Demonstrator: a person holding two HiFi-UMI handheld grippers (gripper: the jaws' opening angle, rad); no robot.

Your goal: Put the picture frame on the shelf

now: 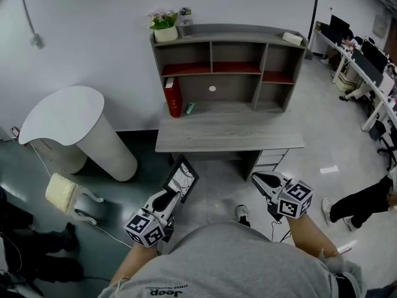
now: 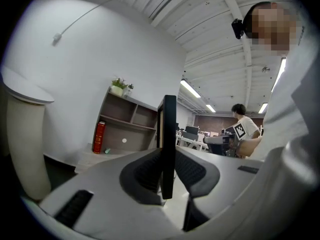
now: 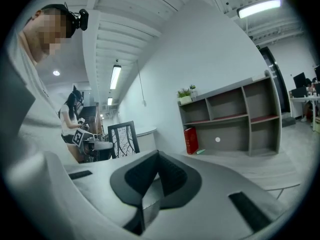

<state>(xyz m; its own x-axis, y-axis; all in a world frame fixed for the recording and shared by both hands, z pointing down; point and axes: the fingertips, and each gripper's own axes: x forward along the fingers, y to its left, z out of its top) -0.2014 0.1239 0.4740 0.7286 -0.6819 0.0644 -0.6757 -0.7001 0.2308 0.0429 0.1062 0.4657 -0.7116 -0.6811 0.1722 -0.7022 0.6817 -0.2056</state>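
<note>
grey wood is showing ahead, where a desk (image 1: 229, 135) is carrying the shelf (image 1: 229, 67) along its back edge. a red book (image 1: 174, 97) is standing upright at the left of the lowest bay with a small green thing (image 1: 190, 108) lying just beside it, a potted plant (image 1: 164, 25) is sitting on the top board at the left, and a white box (image 1: 291, 38) is resting on the top at the right. a white round table (image 1: 68, 113) is standing to the left, well apart from the desk. the desk top and a strip of floor are lying between the shelf and the picture frame (image 1: 184, 177), which is up in the air in front of the desk's near edge. the left gripper (image 1: 173, 194) is clamping the frame's lower edge between its pads, so the frame is standing upright on its long axis, edge-on to that gripper, its branch-patterned face turning toward the person's right. the right gripper (image 1: 257, 177) is hanging beside it, apart from the frame, its jaws closed pad to pad. both grippers are pointing forward toward the desk, roughly level, with the forearms held close to the body.
</note>
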